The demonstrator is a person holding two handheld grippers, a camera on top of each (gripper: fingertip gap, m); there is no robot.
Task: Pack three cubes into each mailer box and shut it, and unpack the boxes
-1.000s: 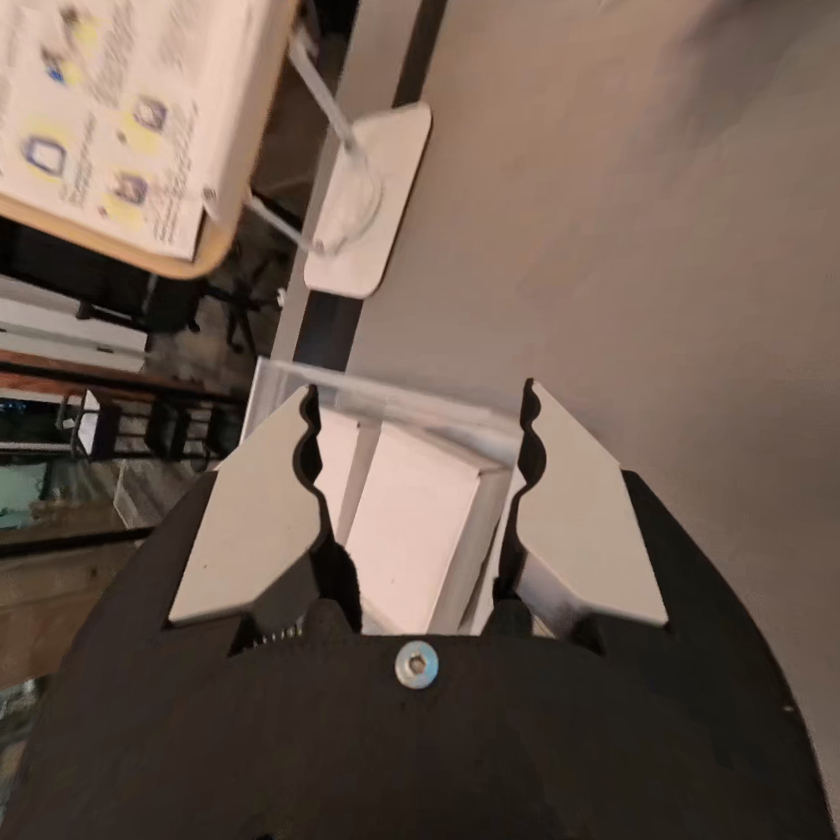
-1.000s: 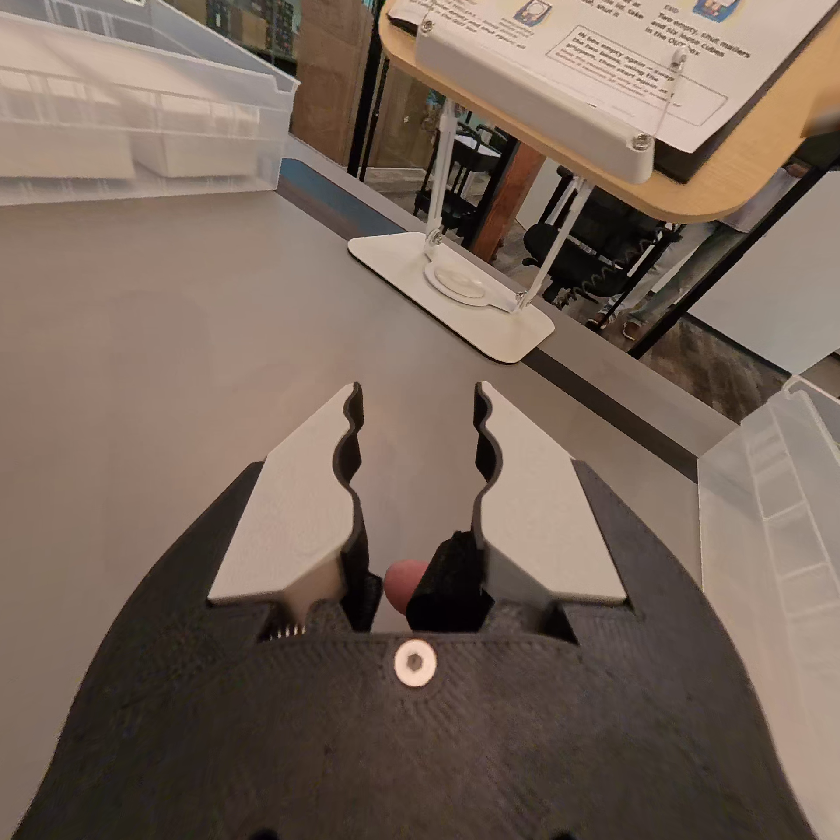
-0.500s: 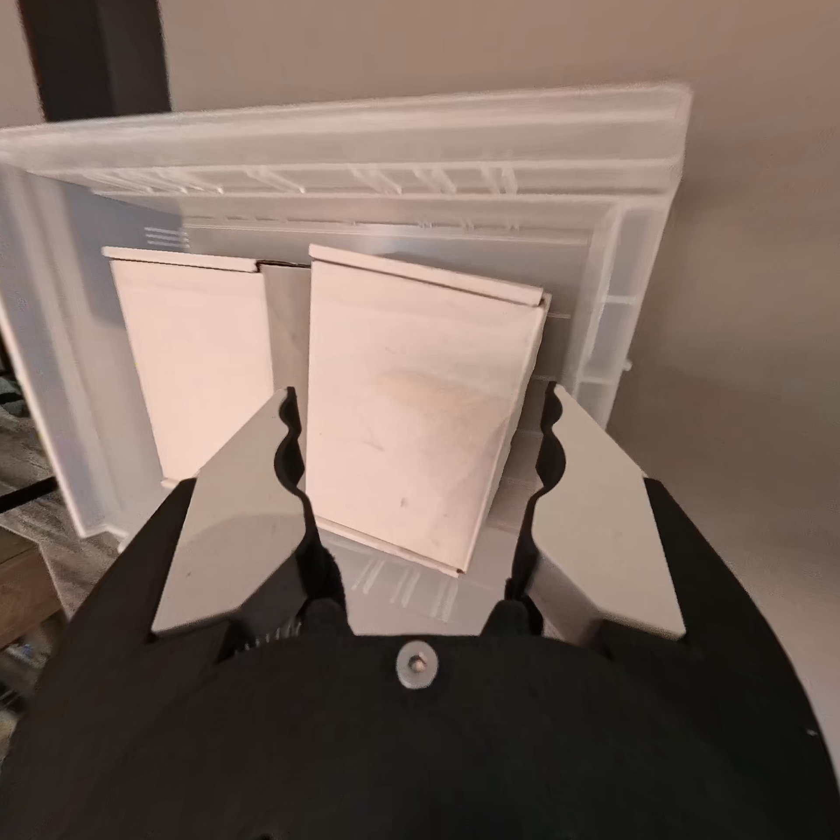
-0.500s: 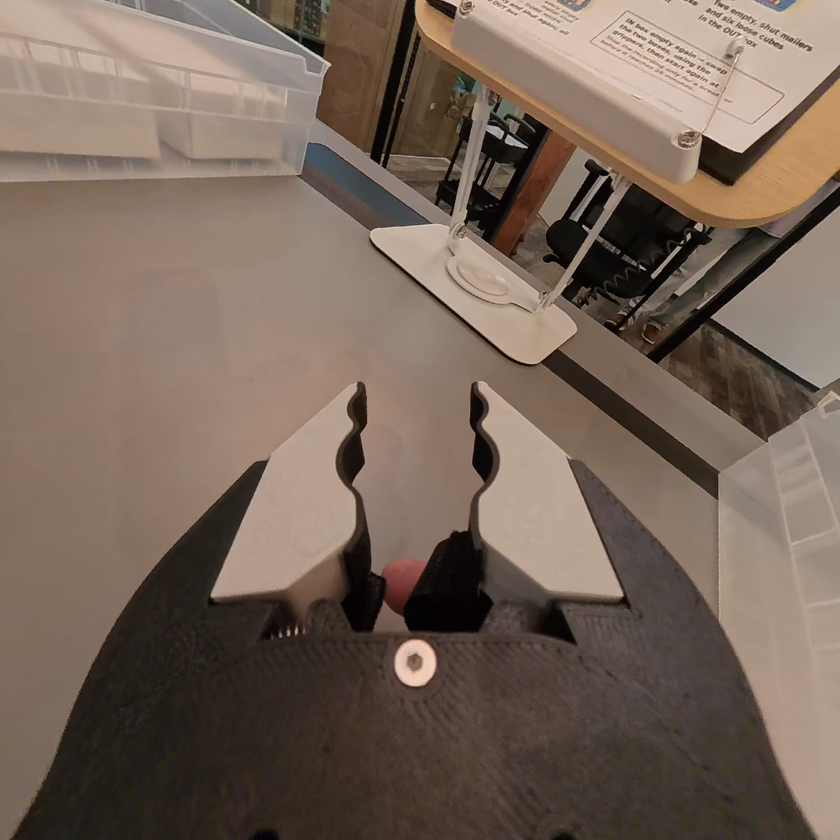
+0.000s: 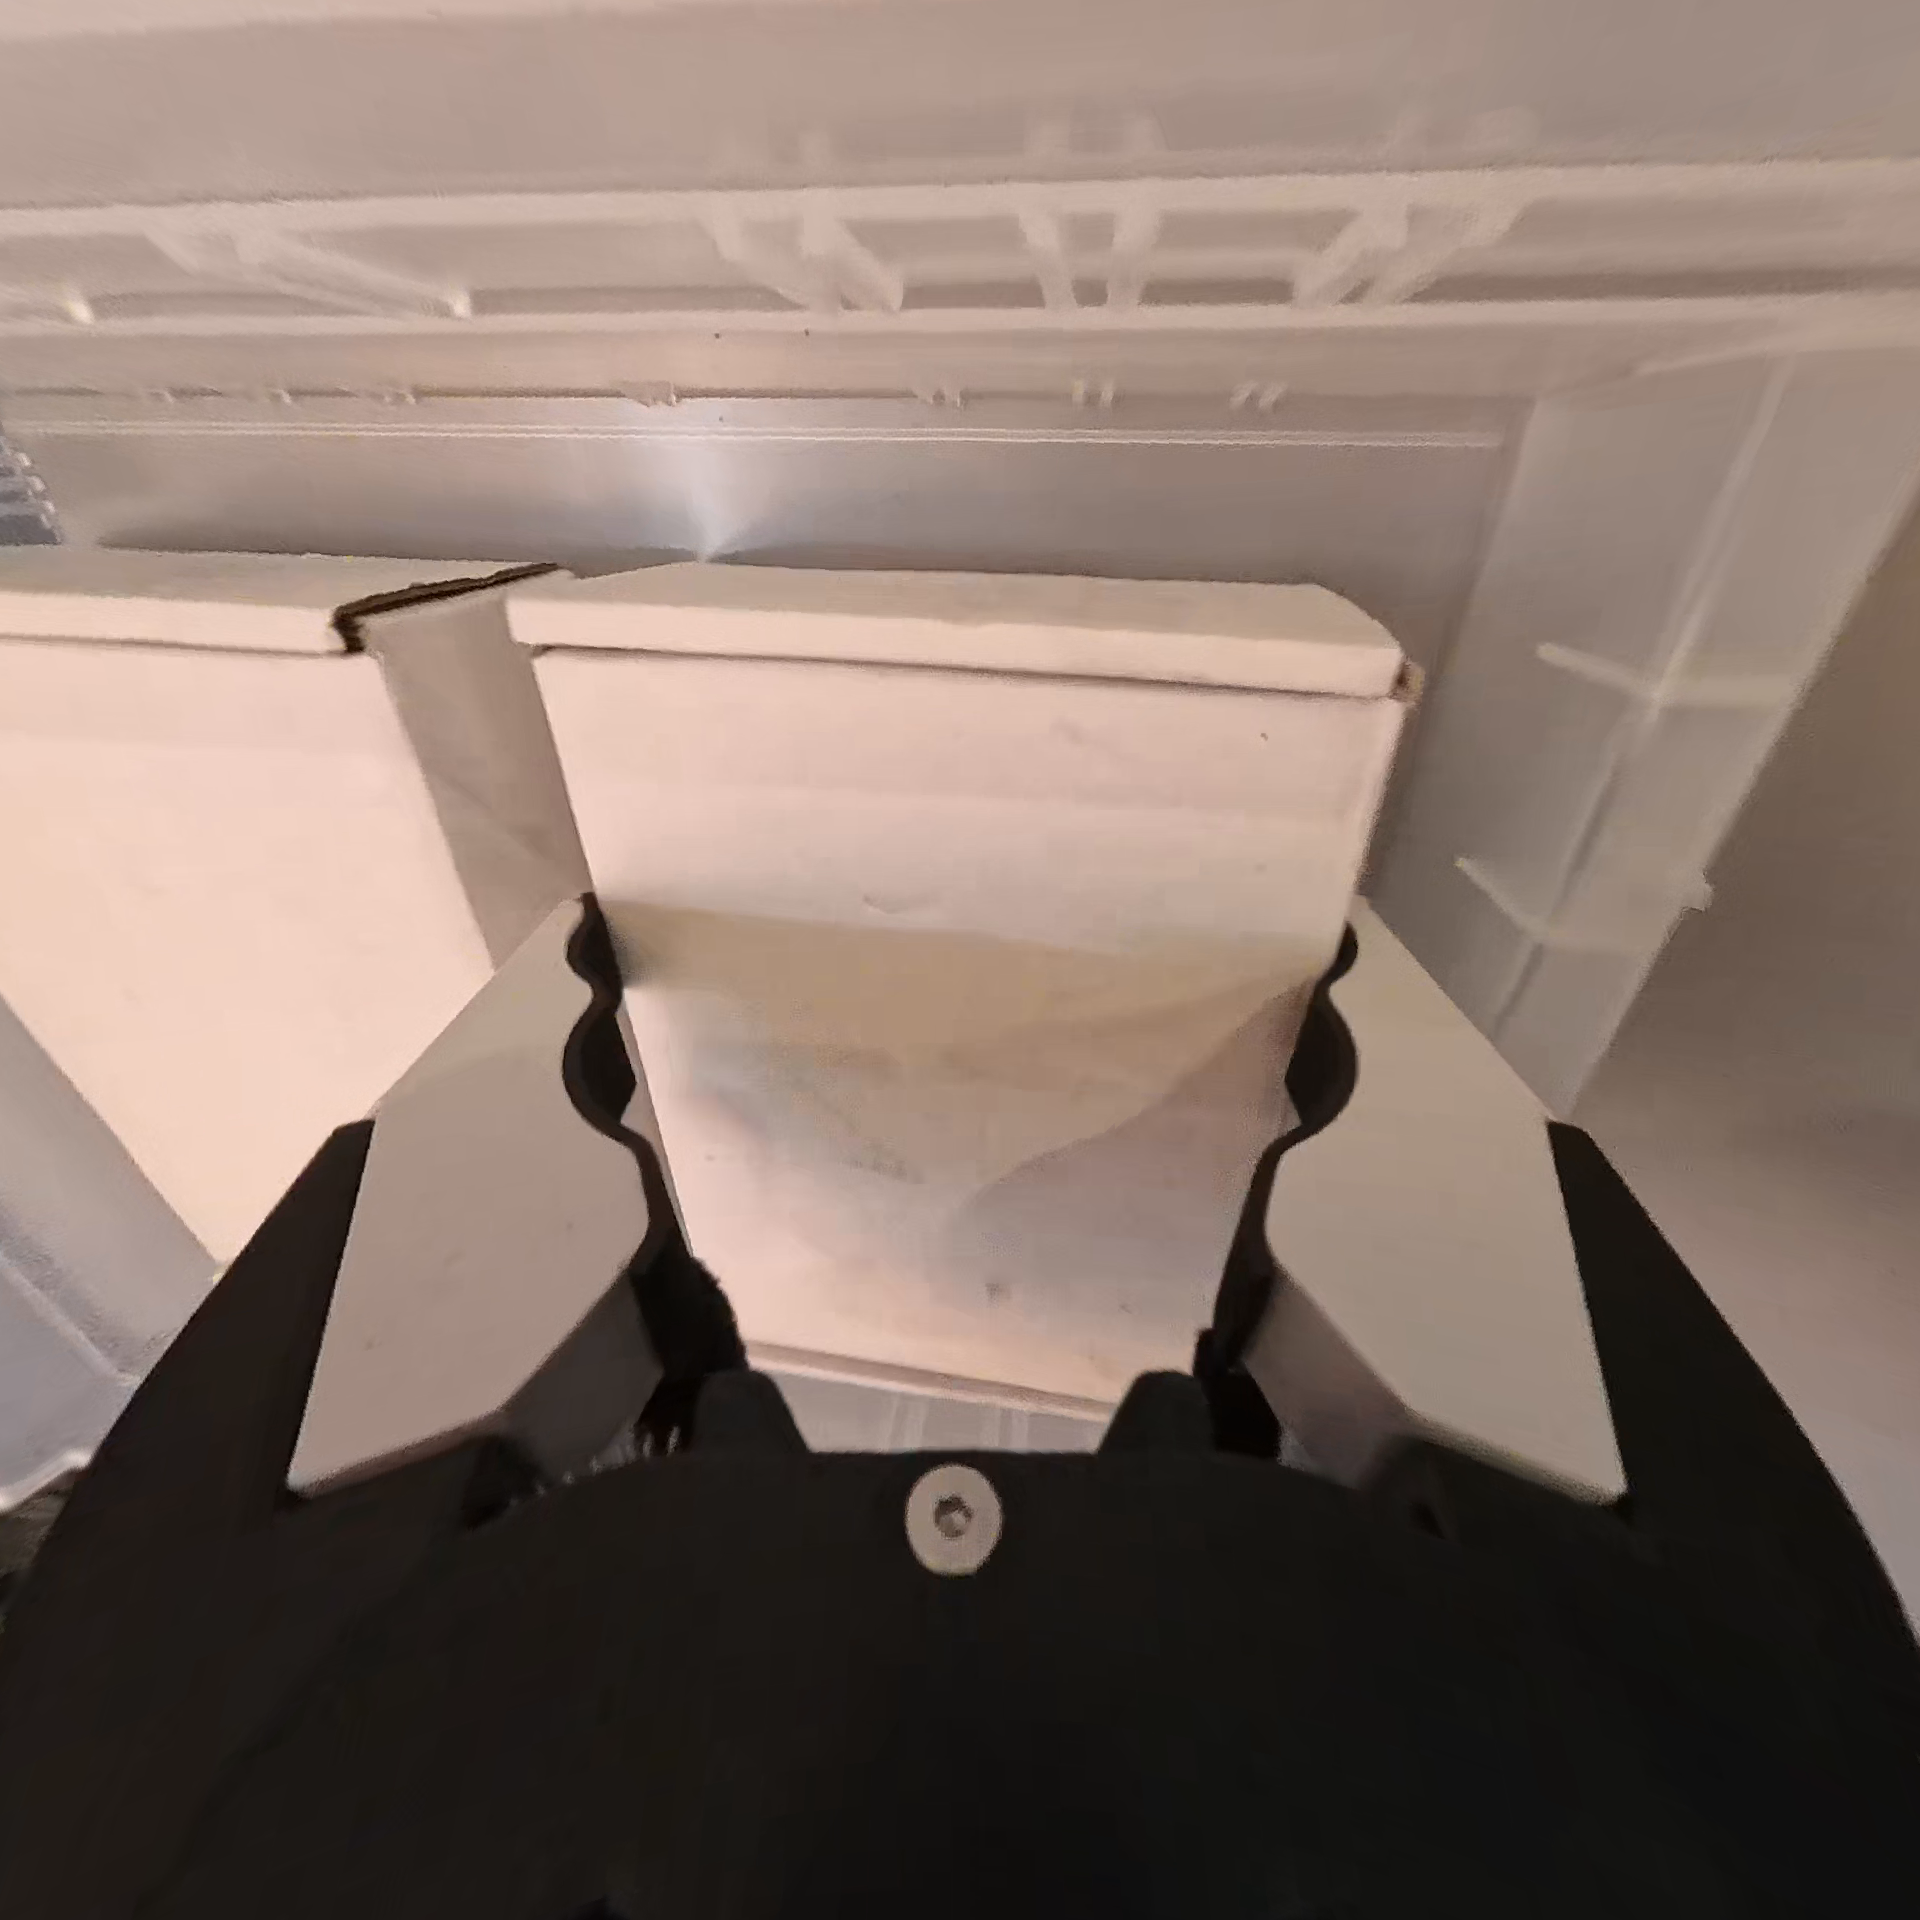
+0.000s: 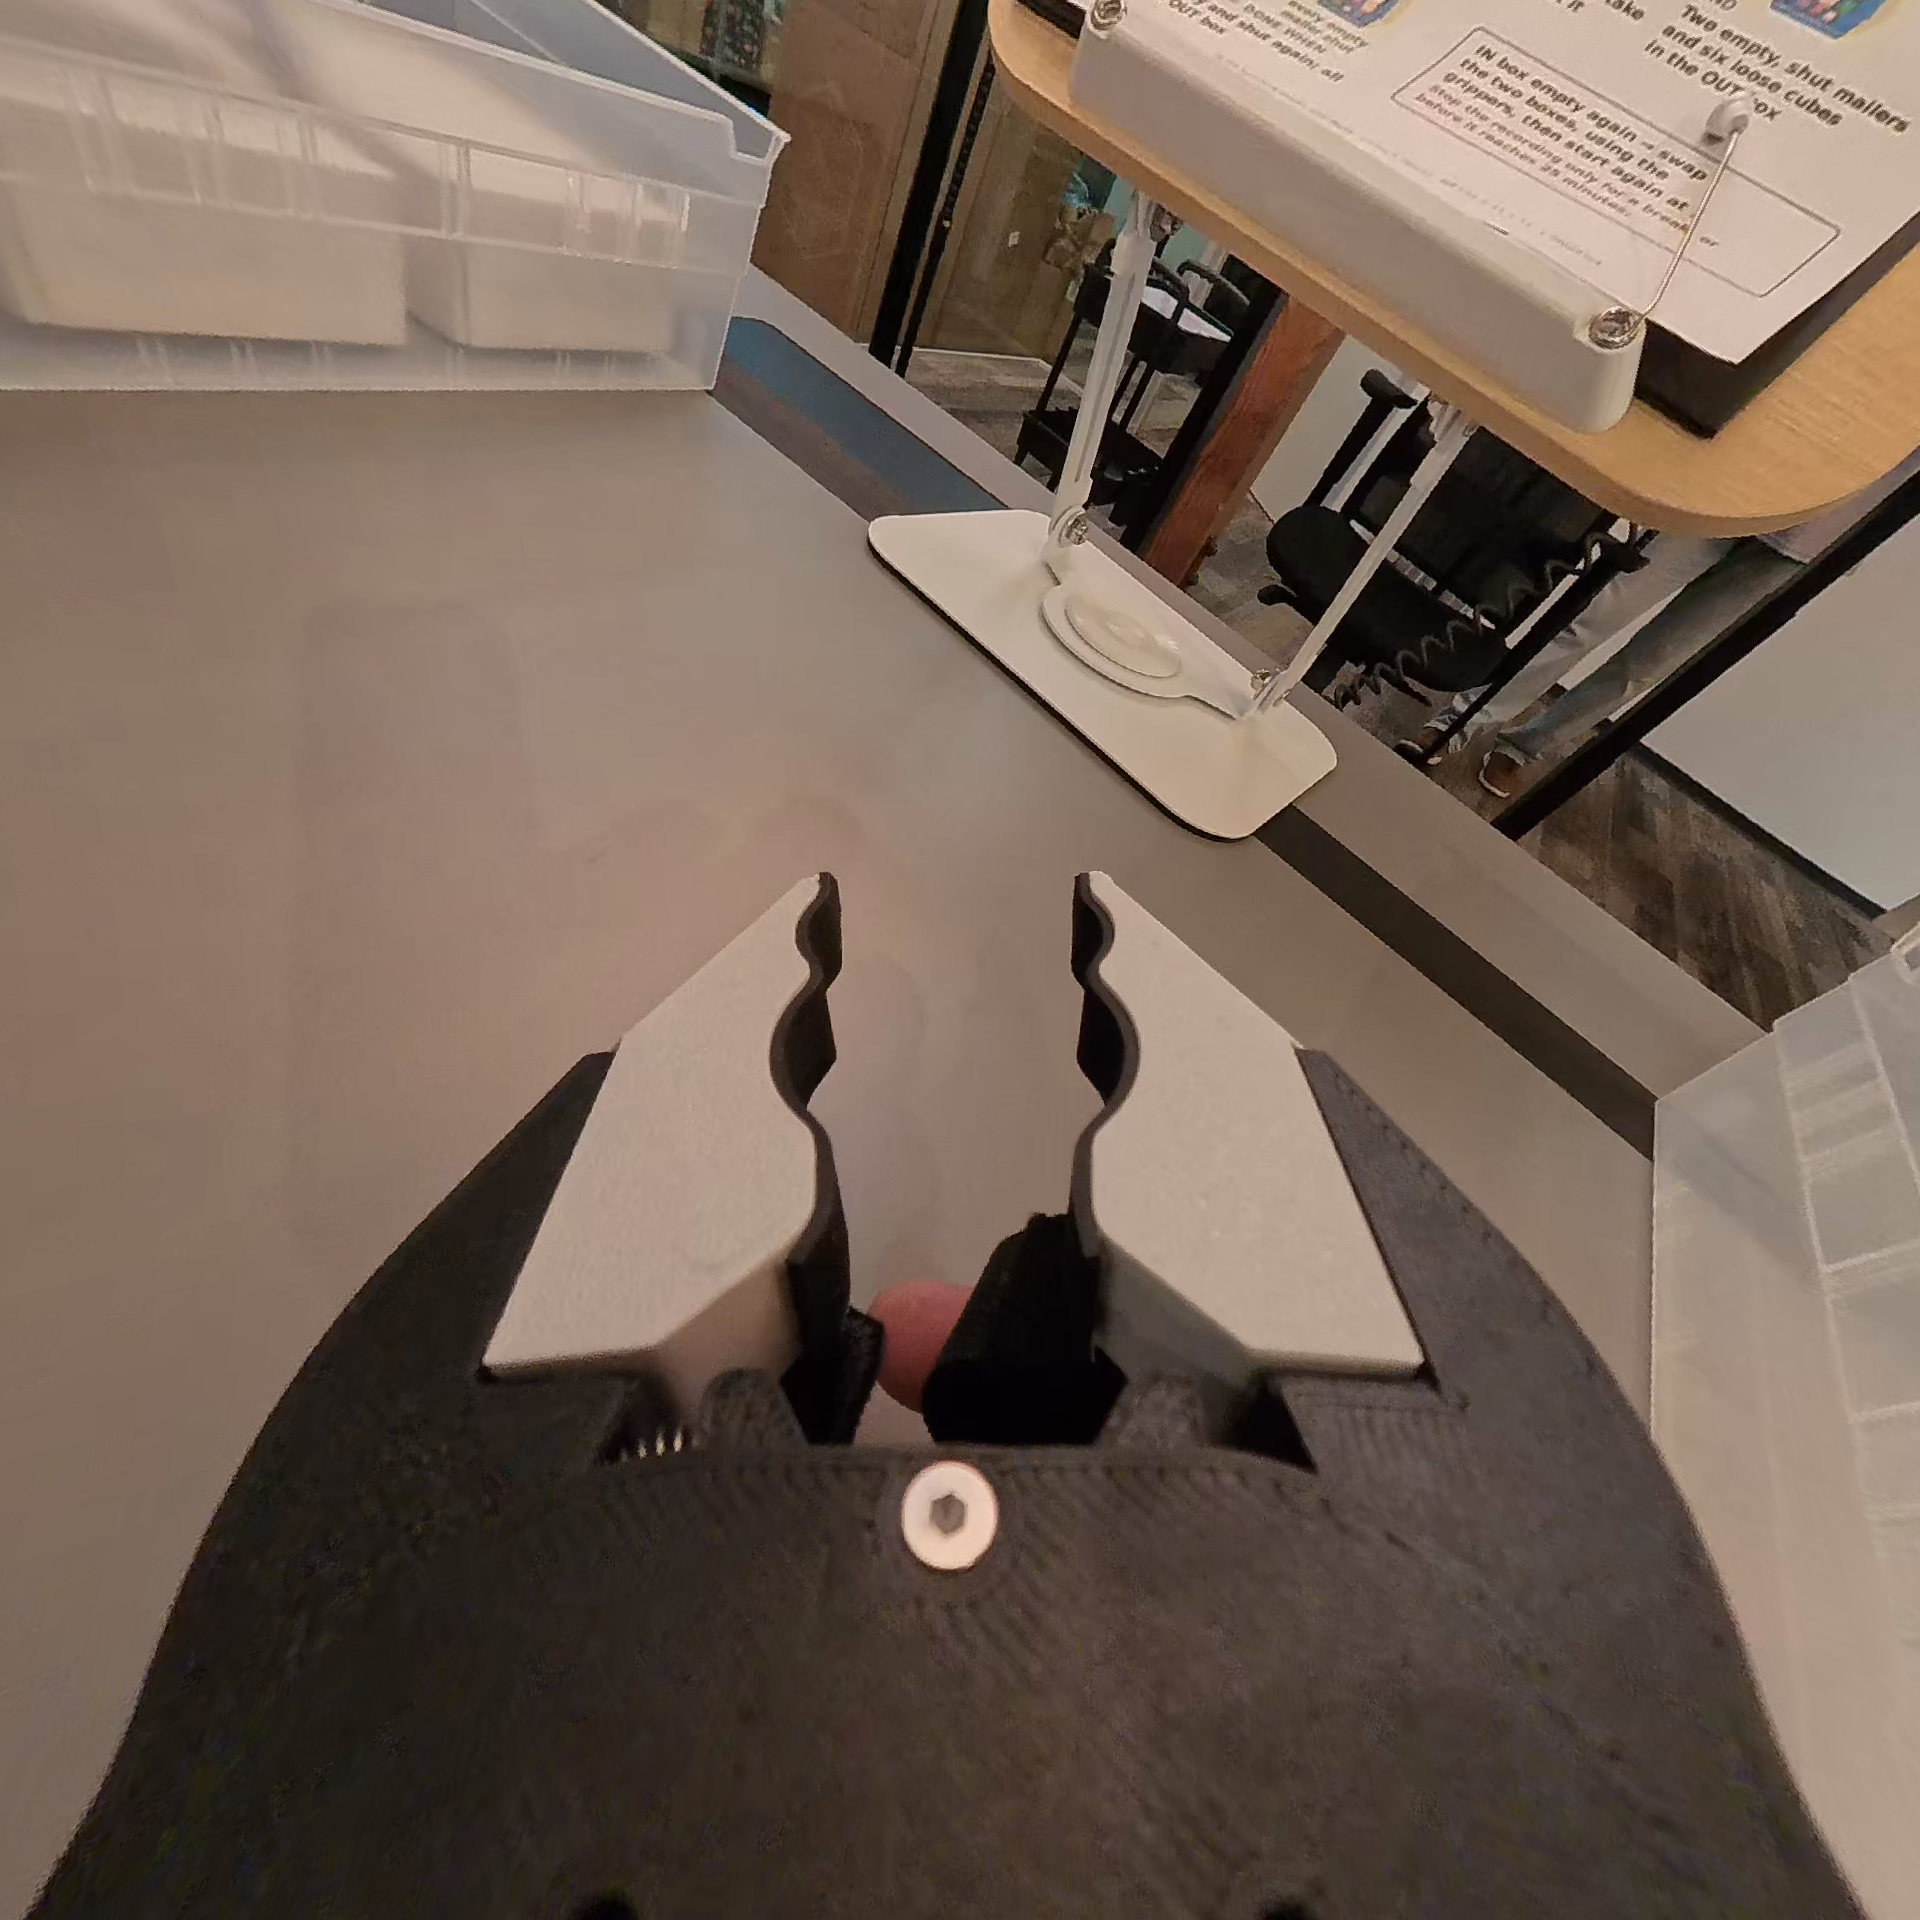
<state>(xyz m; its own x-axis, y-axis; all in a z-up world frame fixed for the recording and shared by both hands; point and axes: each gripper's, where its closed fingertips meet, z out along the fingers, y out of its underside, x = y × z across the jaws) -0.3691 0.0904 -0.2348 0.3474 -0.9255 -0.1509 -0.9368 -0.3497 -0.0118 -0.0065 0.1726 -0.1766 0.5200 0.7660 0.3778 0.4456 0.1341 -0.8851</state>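
Tabletop (image 6: 416,727): grey, wide, being kept bare under the right gripper (image 6: 954,904), whose fingers are being held partly apart with nothing between them.

Clear plastic bin (image 5: 1621,727): two white mailer boxes are being stored inside, side by side, lids down.

Right-hand mailer box (image 5: 956,831): being straddled by the left gripper (image 5: 966,935); fingers (image 5: 499,1143) are being held wide at its two side walls, contact uncertain. Judged light, thin cardboard, crushable, smooth-faced; best gripped across the stiff side edges, gently.

Neighbouring mailer box (image 5: 208,883): untouched.
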